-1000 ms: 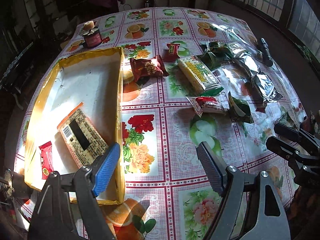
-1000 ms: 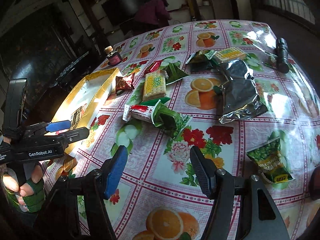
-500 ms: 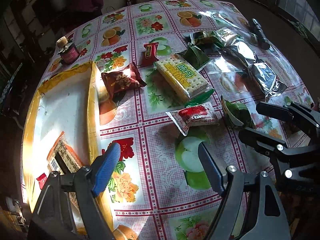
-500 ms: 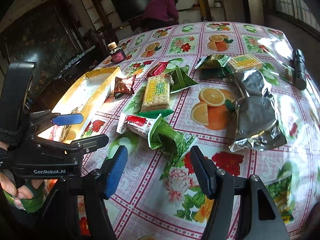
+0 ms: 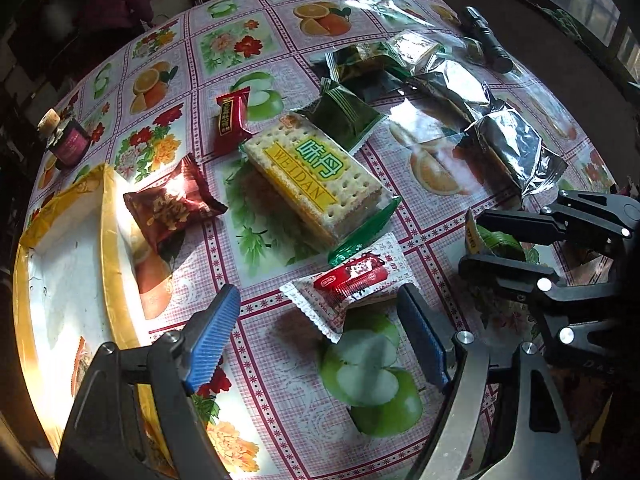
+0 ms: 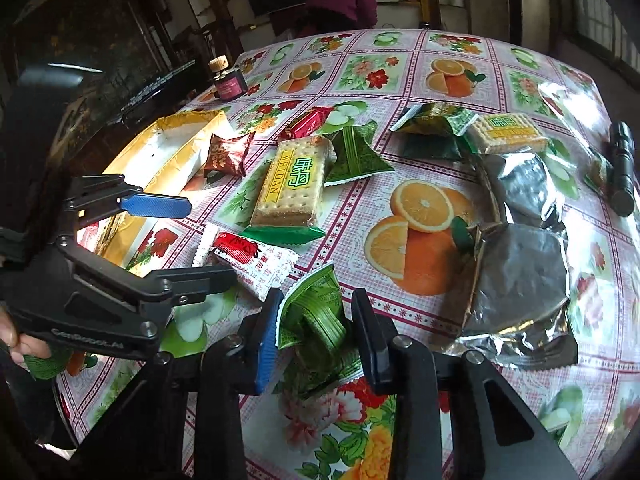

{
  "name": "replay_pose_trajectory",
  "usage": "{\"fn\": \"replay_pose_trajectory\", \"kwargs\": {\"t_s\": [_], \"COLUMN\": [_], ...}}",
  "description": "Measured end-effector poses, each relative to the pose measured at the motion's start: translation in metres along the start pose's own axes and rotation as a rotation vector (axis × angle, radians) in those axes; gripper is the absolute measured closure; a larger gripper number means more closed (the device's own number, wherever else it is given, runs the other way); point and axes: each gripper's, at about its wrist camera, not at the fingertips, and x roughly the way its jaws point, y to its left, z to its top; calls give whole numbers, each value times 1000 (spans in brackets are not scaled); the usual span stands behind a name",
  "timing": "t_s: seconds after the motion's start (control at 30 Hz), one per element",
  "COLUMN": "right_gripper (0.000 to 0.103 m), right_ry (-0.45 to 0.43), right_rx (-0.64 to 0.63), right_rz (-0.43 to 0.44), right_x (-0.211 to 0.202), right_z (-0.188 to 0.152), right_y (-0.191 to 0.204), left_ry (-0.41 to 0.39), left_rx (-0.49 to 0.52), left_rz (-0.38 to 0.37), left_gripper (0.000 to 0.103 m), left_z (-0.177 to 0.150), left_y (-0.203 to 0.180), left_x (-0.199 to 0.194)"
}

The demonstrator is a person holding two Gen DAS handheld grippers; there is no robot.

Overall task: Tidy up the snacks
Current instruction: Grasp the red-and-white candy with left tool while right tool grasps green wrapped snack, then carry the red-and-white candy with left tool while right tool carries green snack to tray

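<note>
Closing its jaws just now, the right gripper (image 6: 314,322) pinches the green snack packet (image 6: 316,312) lying on the tablecloth (image 6: 420,288), so that packet looks ready to go to the yellow-rimmed tray (image 5: 108,248). The left gripper (image 5: 316,328), jaws wide and empty, now hovers over the red-and-white wafer packet (image 5: 352,280), having come away from the tray since a second ago.

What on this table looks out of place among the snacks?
A black flashlight lies at the far right edge of the table beside the foil packets, and a small dark jar stands near the yellow-rimmed box. Neither looks like a snack.
</note>
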Motion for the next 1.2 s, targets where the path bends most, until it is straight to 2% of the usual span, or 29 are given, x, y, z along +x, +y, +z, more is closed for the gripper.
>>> {"fn": "replay_pose_trajectory", "kwargs": {"t_s": [0.03,0.27,0.37,0.43,0.5,0.67,0.8,1.0,1.07,1.1,1.13,1.17,1.2], "right_gripper": [73,73,73,72,71,67,66,64,64,64,66,67,68], "right_ry": [-11,-48,-47,-43,-23,3,12,31,36,38,40,42,39], "right_rx": [22,124,125,121,115,99,98,90,77,69,61,51,41], "right_rz": [13,40,38,36,26,-5,-18,-29,-41,-48,-62,-78,-94], "right_x": [-6,-32,-35,-36,-32,-30,-32,-30,-30,-30,-30,-31,-32], "right_z": [-5,-31,-34,-35,-34,-37,-39,-40,-41,-41,-41,-42,-44], "right_y": [-4,-20,-21,-20,-18,-16,-18,-17,-15,-14,-12,-9,-6], "left_ry": [8,24,19,16,17,32,34,29,15,8,3,-2,-5], "left_rx": [12,21,29,38,49,76,111,127,126,123,119,115,112], "left_rz": [-6,-49,-65,-75,-76,-89,-69,-52,-64,-78,-95,-84,-59], "left_gripper": [22,23,38,56,62,60,36,30,34,49,72,79,79], "left_z": [1,7,3,1,0,3,8,18,22,22,21,19,17], "left_y": [-3,-15,-22,-28,-33,-44,-54,-59,-57,-57,-57,-57,-57], "left_x": [3,13,7,3,1,1,2,10,13,12,11,9,8]}}
